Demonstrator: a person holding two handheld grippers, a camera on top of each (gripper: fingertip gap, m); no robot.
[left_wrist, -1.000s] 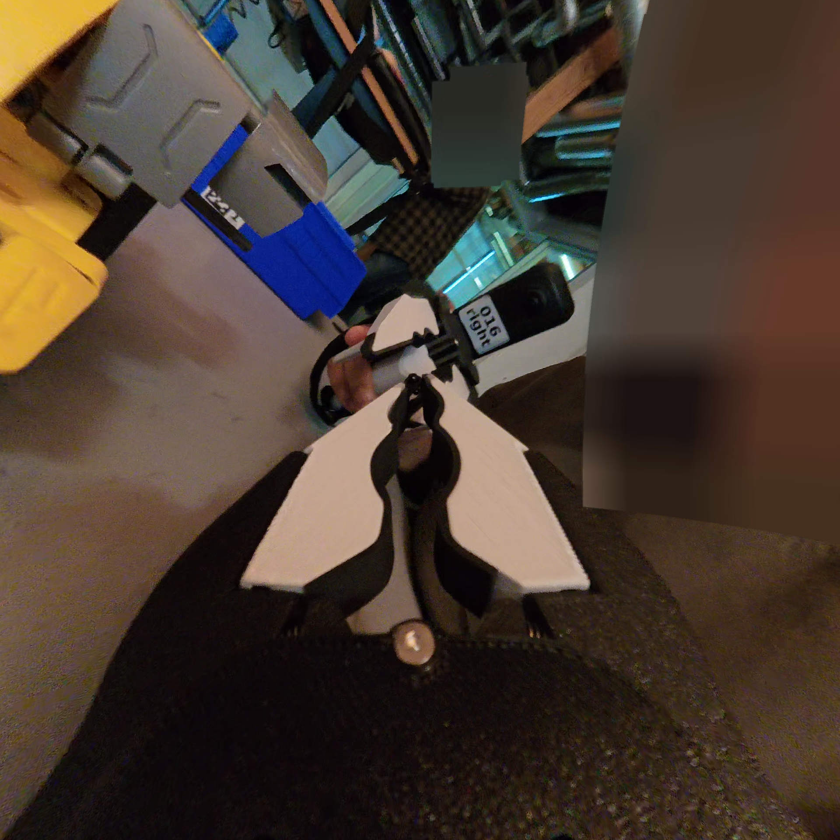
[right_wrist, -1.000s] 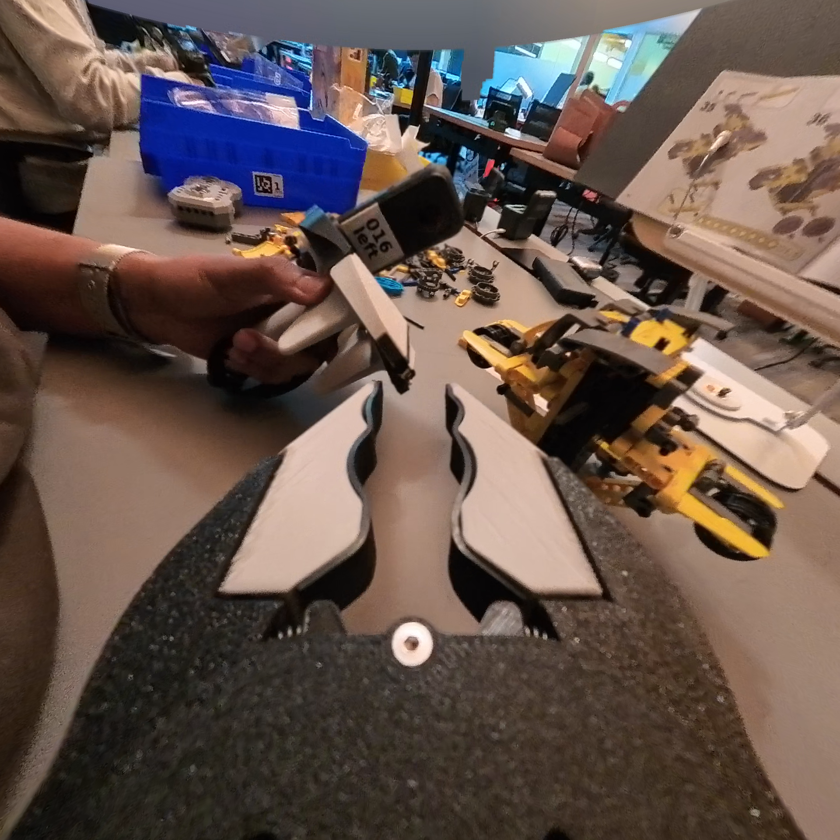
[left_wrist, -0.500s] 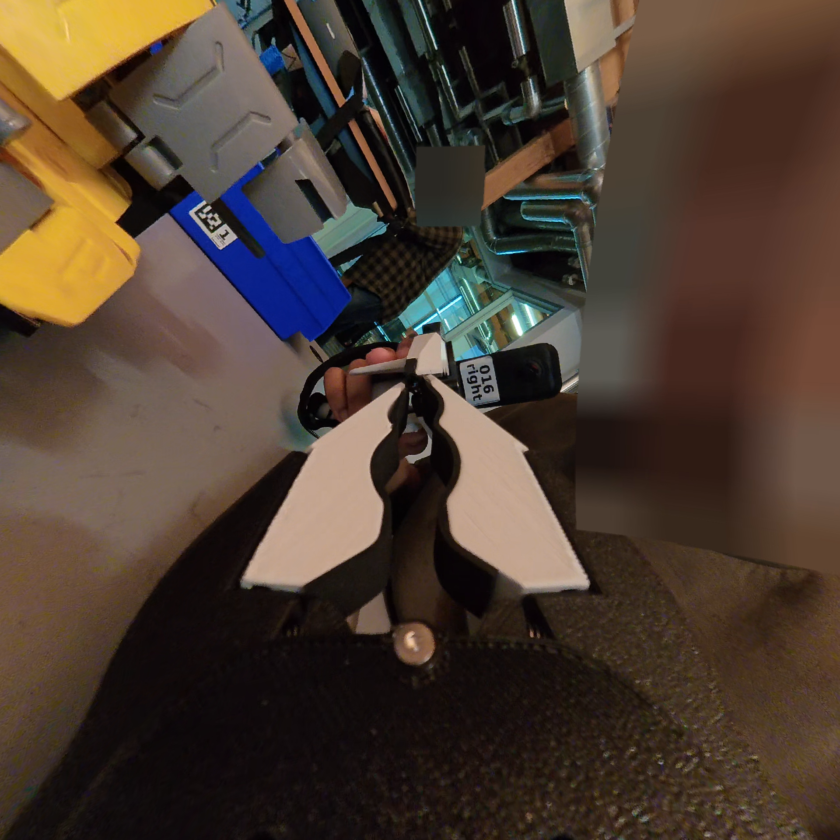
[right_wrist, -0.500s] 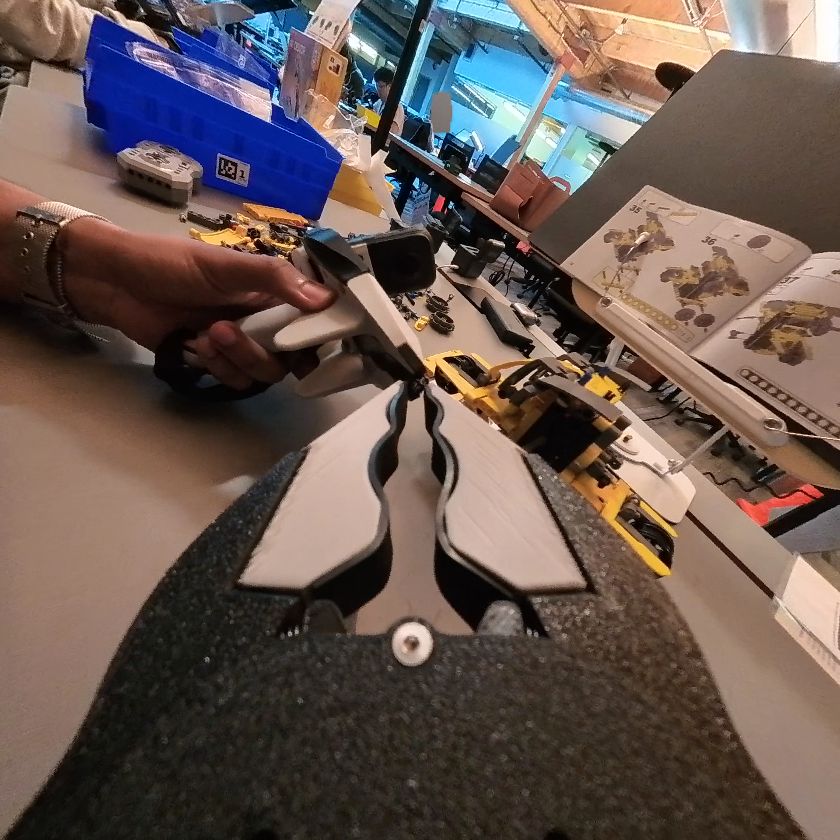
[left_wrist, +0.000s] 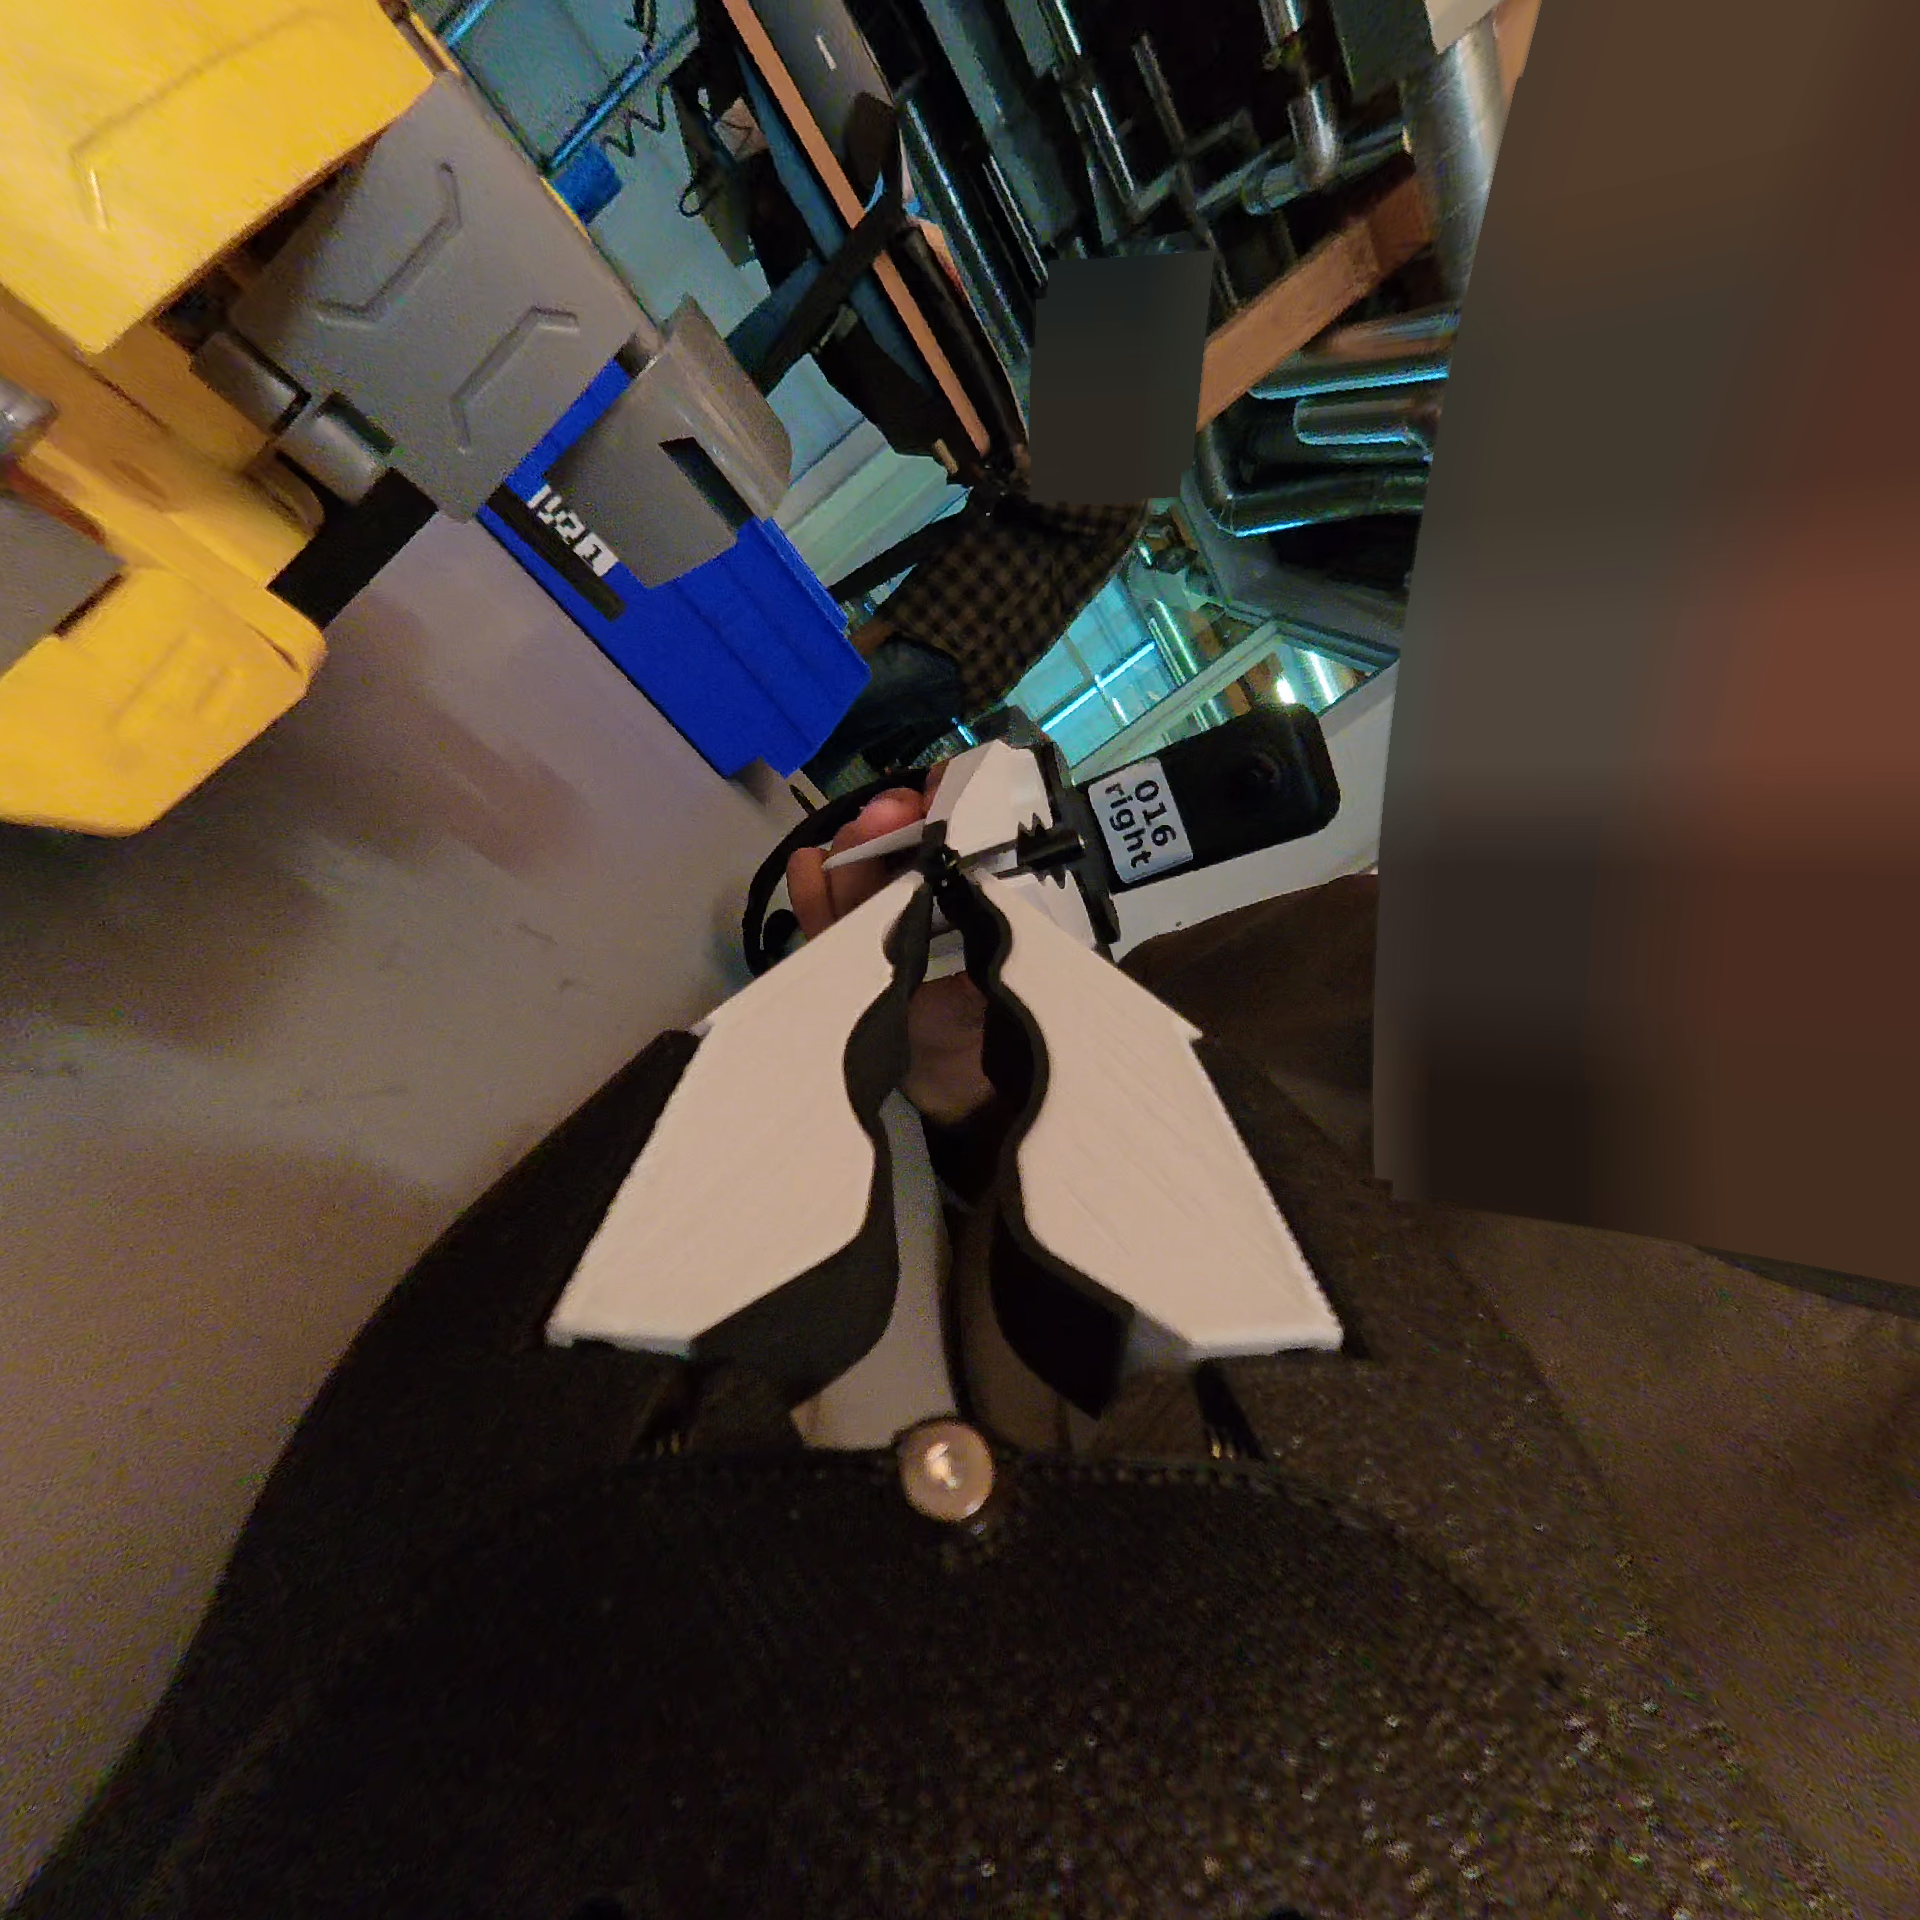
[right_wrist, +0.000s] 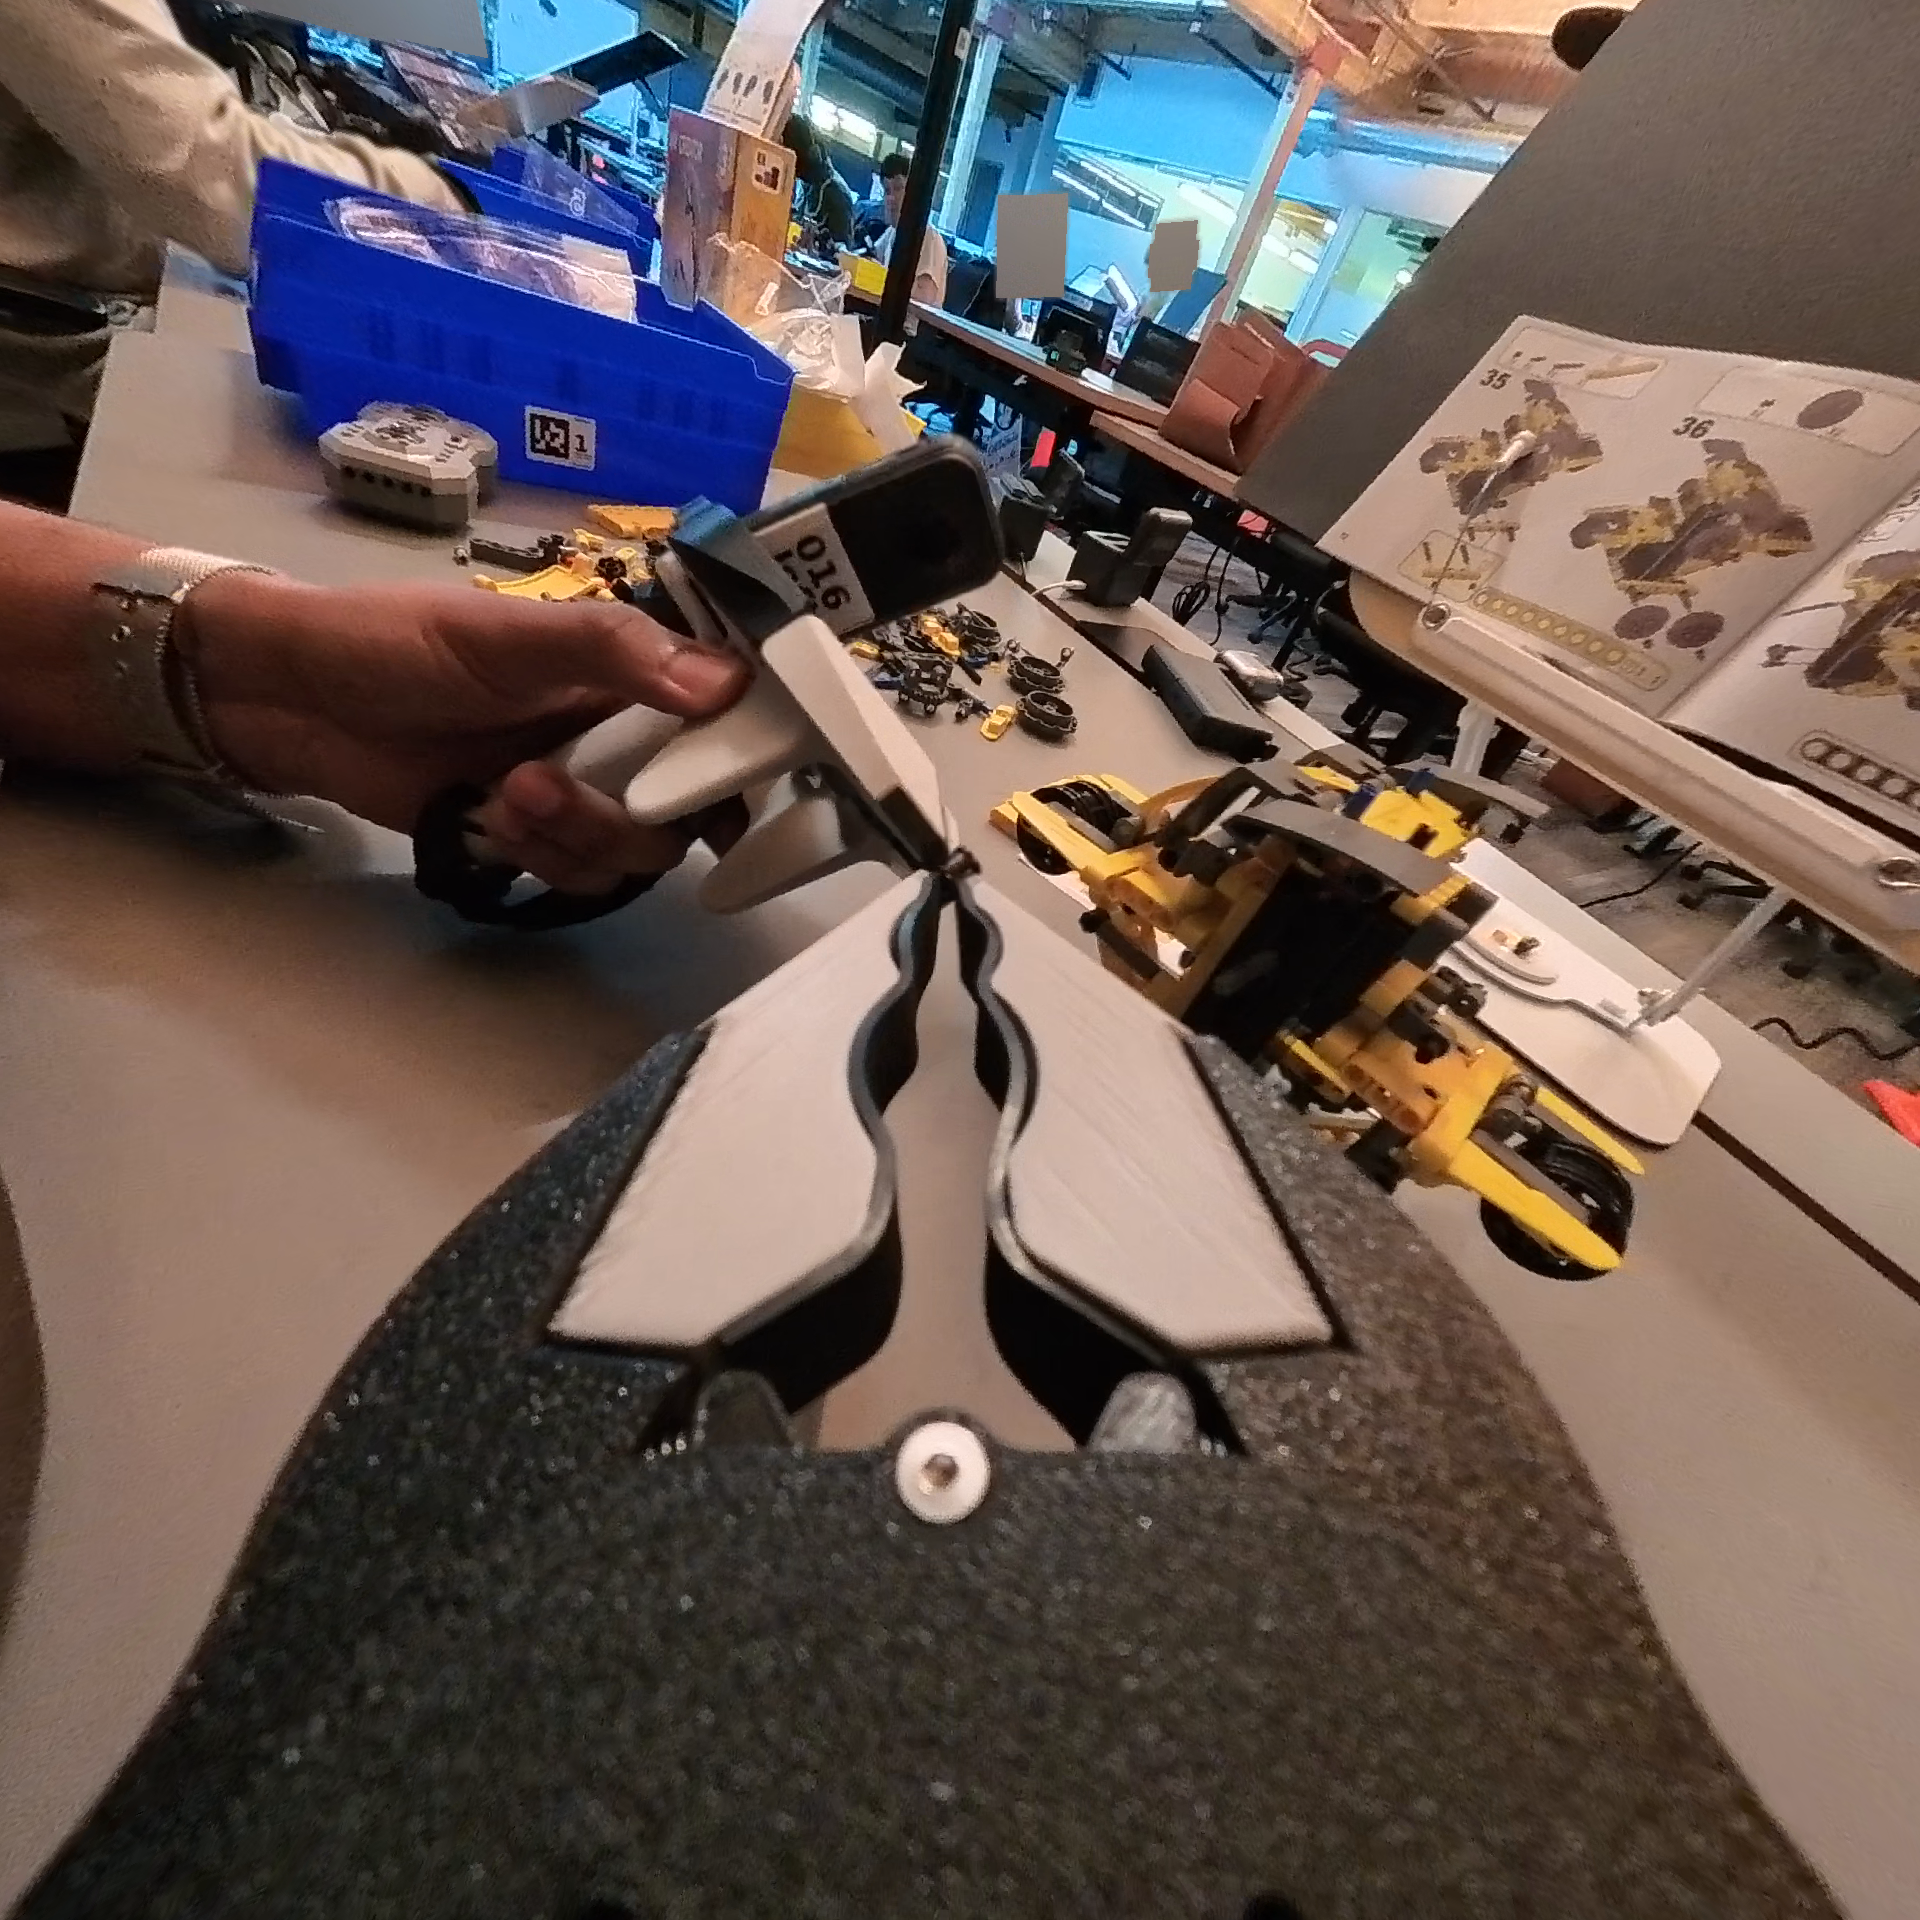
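My left gripper and my right gripper meet tip to tip above the grey table. Both are shut, and a small black piece is pinched where the tips touch. It also shows in the left wrist view. A hand holds the left gripper in the right wrist view, and the right gripper shows in the left wrist view. A yellow and black brick-built vehicle stands just right of the tips; it shows large and close at the upper left of the left wrist view.
A blue bin stands at the back left with a grey block before it. Several loose small parts lie behind the grippers. An open instruction booklet rests on a stand with a white base at the right. Both grippers' tips are close together, under 4 cm apart.
My right gripper was open a second ago and has shut, its tips coming up against the left gripper's tips. The left gripper stayed shut and swung slightly.
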